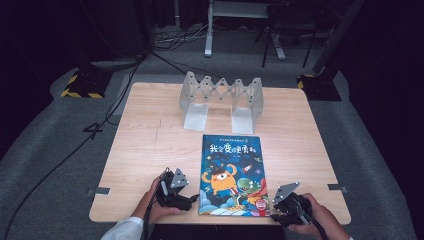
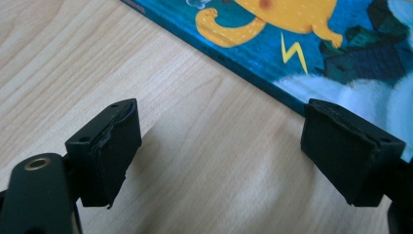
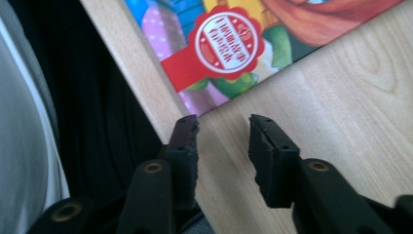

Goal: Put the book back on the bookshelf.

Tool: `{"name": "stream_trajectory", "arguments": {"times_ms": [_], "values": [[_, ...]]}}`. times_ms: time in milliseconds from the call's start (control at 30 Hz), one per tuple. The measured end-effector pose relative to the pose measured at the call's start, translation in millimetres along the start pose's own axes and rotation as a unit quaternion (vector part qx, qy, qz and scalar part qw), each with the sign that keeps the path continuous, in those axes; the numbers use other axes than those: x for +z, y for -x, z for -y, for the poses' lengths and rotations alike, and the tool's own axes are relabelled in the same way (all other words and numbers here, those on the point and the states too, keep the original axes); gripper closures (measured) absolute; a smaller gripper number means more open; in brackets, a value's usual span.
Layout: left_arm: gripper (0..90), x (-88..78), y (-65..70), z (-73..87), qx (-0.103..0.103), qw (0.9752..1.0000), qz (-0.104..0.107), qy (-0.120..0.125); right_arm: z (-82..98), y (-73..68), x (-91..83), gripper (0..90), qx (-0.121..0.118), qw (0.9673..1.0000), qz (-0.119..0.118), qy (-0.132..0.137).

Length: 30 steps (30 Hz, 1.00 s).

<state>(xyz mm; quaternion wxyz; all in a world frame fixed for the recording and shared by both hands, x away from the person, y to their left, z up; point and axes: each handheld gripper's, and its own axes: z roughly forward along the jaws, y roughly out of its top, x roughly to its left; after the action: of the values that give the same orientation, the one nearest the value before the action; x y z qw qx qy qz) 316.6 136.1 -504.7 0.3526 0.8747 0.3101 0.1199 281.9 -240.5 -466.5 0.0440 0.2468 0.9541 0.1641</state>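
Note:
A children's picture book [image 1: 232, 175] with a blue cover and cartoon monsters lies flat at the near middle of the wooden table [image 1: 150, 140]. My left gripper [image 1: 192, 200] rests just left of the book's lower left edge. In the left gripper view its jaws [image 2: 221, 146] stand wide open over bare wood, and the right one overlaps the book's [image 2: 311, 44] edge. My right gripper [image 1: 276, 210] is at the book's lower right corner. Its jaws [image 3: 223, 141] stand narrowly apart with nothing between them, just short of that corner with its red seal [image 3: 229, 44].
A grey folding metal book stand [image 1: 221, 100] stands at the back of the table. The table's near edge [image 3: 146, 97] runs right beside my right gripper, with dark floor below. Cables and stands lie on the floor beyond the table.

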Motion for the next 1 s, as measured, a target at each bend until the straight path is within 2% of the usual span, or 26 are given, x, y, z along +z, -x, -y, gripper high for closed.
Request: {"name": "stream_trajectory", "arguments": {"times_ms": [67, 167, 267, 367, 433, 467, 500, 567, 633, 667, 700, 733, 867, 900, 933, 967, 1000], "values": [[15.3, 2.4, 1.4, -2.8, 0.002, 1.0000, 0.000, -0.001, -1.5, -2.1, -0.5, 61.7, -0.008, 0.9998, 0.000, -0.016], [15.3, 3.1, 1.3, -3.4, 0.003, 1.0000, 0.002, 0.000, -6.0, -6.6, 0.0, 62.0, -0.020, 0.9993, -0.002, -0.031], [16.0, 2.6, 1.3, -3.1, 0.006, 1.0000, 0.004, 0.000, -13.1, -7.3, 2.6, 66.5, -0.020, 0.9995, -0.004, -0.026], [17.7, 2.2, 1.1, -2.5, 0.002, 1.0000, 0.003, 0.003, -15.4, -7.6, 3.4, 66.2, -0.020, 0.9994, 0.000, -0.027], [20.3, 1.5, 0.6, -2.2, -0.001, 1.0000, 0.000, 0.005, -11.8, -6.8, 3.8, 66.1, -0.009, 1.0000, -0.001, -0.004], [21.8, 1.5, 0.6, -2.2, -0.001, 1.0000, 0.000, 0.005, -11.8, -6.8, 3.8, 66.1, -0.009, 1.0000, -0.001, -0.004], [24.1, 1.1, 0.2, -2.0, -0.002, 1.0000, -0.001, 0.007, -2.8, -4.2, 5.0, 65.8, 0.013, 0.9989, 0.004, 0.044], [26.1, 1.0, -0.3, -2.2, -0.003, 1.0000, -0.003, 0.008, 2.5, -3.1, 6.7, 64.9, 0.021, 0.9968, 0.013, 0.076], [26.2, 1.0, -0.7, -2.2, -0.002, 1.0000, -0.001, 0.009, 7.6, -0.4, 8.0, 63.4, 0.031, 0.9942, 0.003, 0.103], [26.3, 1.0, -0.7, -2.2, -0.002, 1.0000, -0.001, 0.009, 7.6, -0.4, 8.0, 63.4, 0.031, 0.9942, 0.003, 0.103], [26.3, 1.0, -0.8, -2.2, -0.001, 1.0000, -0.001, 0.009, 10.8, 1.5, 9.6, 63.1, 0.034, 0.9917, -0.006, 0.124], [26.3, 1.0, -0.9, -2.2, -0.001, 1.0000, 0.000, 0.009, 14.5, 5.0, 12.9, 62.4, 0.041, 0.9869, -0.023, 0.154], [26.4, 1.1, -1.1, -2.2, 0.000, 1.0000, 0.001, 0.009, 13.9, 6.1, 14.5, 62.2, 0.032, 0.9856, -0.027, 0.164], [26.7, 1.0, -1.2, -2.2, 0.000, 1.0000, 0.001, 0.009, 13.7, 7.0, 15.3, 61.5, 0.028, 0.9836, -0.032, 0.176], [26.7, 1.0, -1.2, -2.2, 0.000, 1.0000, 0.001, 0.009, 13.7, 7.0, 15.3, 61.5, 0.028, 0.9836, -0.032, 0.176], [26.7, 1.0, -1.2, -2.2, 0.000, 1.0000, 0.001, 0.009, 14.9, 8.9, 14.1, 61.1, 0.033, 0.9791, -0.047, 0.195], [26.7, 1.0, -1.2, -2.2, 0.000, 1.0000, 0.001, 0.009, 15.4, 9.7, 13.5, 60.3, 0.039, 0.9765, -0.056, 0.205]]}}
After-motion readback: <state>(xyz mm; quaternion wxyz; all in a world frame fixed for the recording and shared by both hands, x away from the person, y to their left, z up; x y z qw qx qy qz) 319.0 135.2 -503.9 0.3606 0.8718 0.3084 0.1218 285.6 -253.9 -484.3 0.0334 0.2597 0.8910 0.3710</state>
